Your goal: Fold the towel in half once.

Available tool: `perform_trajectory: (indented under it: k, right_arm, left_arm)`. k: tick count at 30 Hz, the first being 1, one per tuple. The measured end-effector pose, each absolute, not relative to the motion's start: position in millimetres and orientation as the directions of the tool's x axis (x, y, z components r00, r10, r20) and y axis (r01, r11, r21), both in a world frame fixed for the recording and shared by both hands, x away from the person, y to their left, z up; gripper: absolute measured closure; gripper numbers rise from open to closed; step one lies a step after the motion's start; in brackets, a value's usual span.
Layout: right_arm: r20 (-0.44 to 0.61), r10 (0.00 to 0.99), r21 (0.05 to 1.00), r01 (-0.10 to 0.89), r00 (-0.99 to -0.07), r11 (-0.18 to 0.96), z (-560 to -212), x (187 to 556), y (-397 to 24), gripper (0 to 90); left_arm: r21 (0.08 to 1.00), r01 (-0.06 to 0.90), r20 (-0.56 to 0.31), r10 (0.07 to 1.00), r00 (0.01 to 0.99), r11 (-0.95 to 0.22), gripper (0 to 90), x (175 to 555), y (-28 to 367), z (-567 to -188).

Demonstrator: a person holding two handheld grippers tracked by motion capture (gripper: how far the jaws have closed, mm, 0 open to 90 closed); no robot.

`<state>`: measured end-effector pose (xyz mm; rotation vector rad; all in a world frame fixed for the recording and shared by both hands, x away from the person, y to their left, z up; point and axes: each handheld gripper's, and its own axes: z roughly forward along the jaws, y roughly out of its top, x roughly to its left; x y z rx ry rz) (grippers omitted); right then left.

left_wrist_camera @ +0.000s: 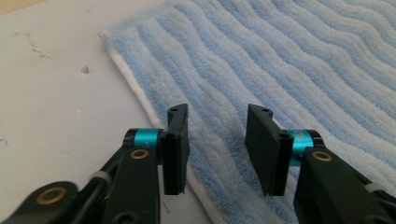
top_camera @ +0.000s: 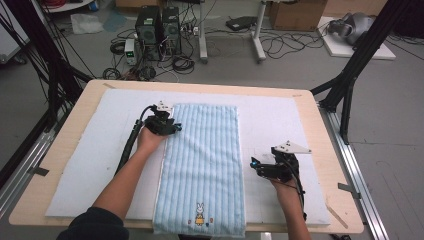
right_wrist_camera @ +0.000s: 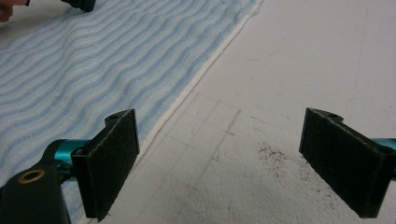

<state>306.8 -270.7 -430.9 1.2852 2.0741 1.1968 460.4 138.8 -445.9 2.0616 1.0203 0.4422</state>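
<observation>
A light blue striped towel [top_camera: 202, 165] lies flat lengthwise on the white mat [top_camera: 272, 120], with a small rabbit print at its near end. My left gripper [top_camera: 170, 127] rests at the towel's left edge near the far corner. In the left gripper view its jaws stand partly apart [left_wrist_camera: 217, 149] over the towel's white-lined edge [left_wrist_camera: 280, 60], and the pads do not press on the cloth. My right gripper [top_camera: 257, 167] stays low over the mat just right of the towel. It is wide open [right_wrist_camera: 224, 163] with bare mat between its pads, and the towel edge [right_wrist_camera: 70, 84] lies to its left.
The mat covers most of a wooden table [top_camera: 60, 150]. Beyond the far edge are computer towers [top_camera: 157, 27], cables and black frame legs [top_camera: 350, 75] on the floor. A dark speckled patch [right_wrist_camera: 275, 156] marks the mat by the right gripper.
</observation>
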Motion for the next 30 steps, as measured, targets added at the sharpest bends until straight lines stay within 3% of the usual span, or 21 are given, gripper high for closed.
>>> perform_trajectory:
  k: [3,5,14,21,27,30]
  right_arm:
    - [0.083,0.871,0.835,0.511,-0.485,0.205,-431.3,307.1,-270.3,11.1]
    - [0.087,0.869,0.834,0.513,-0.487,0.204,-431.9,308.1,-269.5,11.1]
    - [0.126,0.848,0.834,0.518,-0.514,0.19,-425.2,334.3,-255.9,11.1]
    - [0.146,0.846,0.798,0.566,-0.513,0.206,-423.0,375.9,-242.6,12.6]
    - [0.136,0.835,0.757,0.599,-0.533,0.26,-429.8,405.7,-230.2,31.8]
    - [0.144,0.841,0.772,0.591,-0.522,0.235,-430.9,415.8,-224.3,43.6]
  left_arm:
    - [0.772,0.519,-0.059,0.771,0.634,-0.367,81.9,460.7,141.0,-446.2]
    - [0.773,0.515,-0.053,0.772,0.634,-0.37,85.3,460.3,140.3,-446.0]
    - [0.798,0.527,-0.124,0.777,0.617,-0.291,85.9,461.0,146.0,-441.9]
    - [0.798,0.535,-0.145,0.774,0.616,-0.276,85.8,460.1,147.3,-441.0]
    - [0.801,0.541,-0.165,0.776,0.609,-0.255,85.7,458.8,149.5,-440.8]
    - [0.796,0.552,-0.177,0.778,0.603,-0.247,85.6,459.0,149.4,-442.3]
